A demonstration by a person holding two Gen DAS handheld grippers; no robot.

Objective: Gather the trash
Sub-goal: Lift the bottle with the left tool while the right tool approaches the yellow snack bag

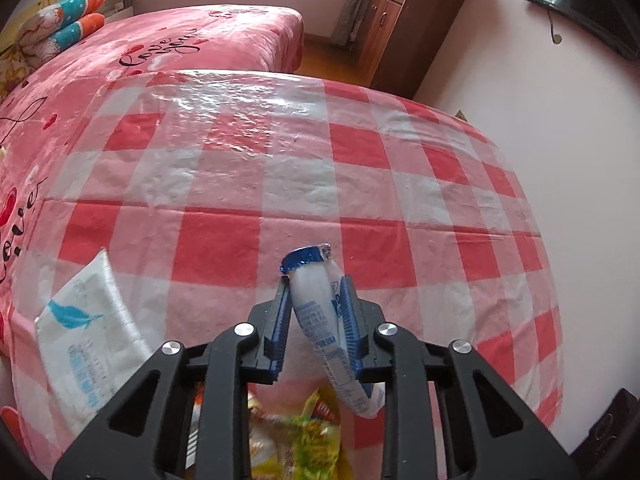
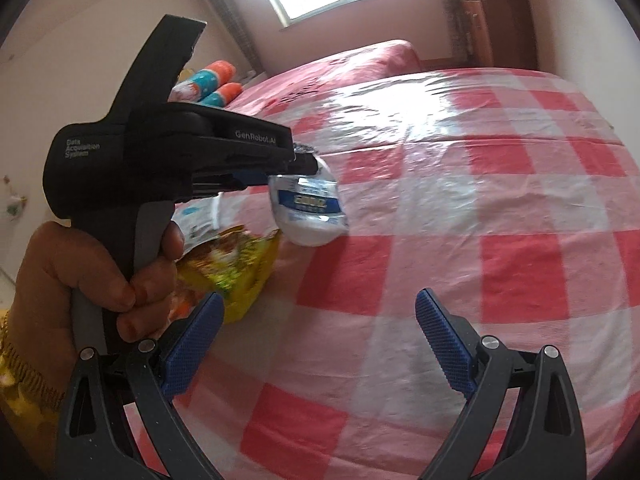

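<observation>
My left gripper [image 1: 315, 286] is shut on a white and blue plastic wrapper [image 1: 320, 320] and holds it above the red and white checked tablecloth [image 1: 360, 184]. The same wrapper [image 2: 308, 210] hangs from the left gripper's tip in the right wrist view. A yellow snack bag [image 1: 304, 436] lies under the left gripper; it also shows in the right wrist view [image 2: 236, 272]. A white tissue pack [image 1: 84, 336] lies at the table's left edge. My right gripper [image 2: 318, 308] is open and empty, above the cloth to the right of the yellow bag.
A bed with a pink blanket [image 1: 180, 44] stands behind the table, with rolled bedding [image 1: 68, 12] at its far left. A brown cabinet [image 1: 400, 28] stands at the back right. A wall [image 1: 560, 120] runs along the table's right side.
</observation>
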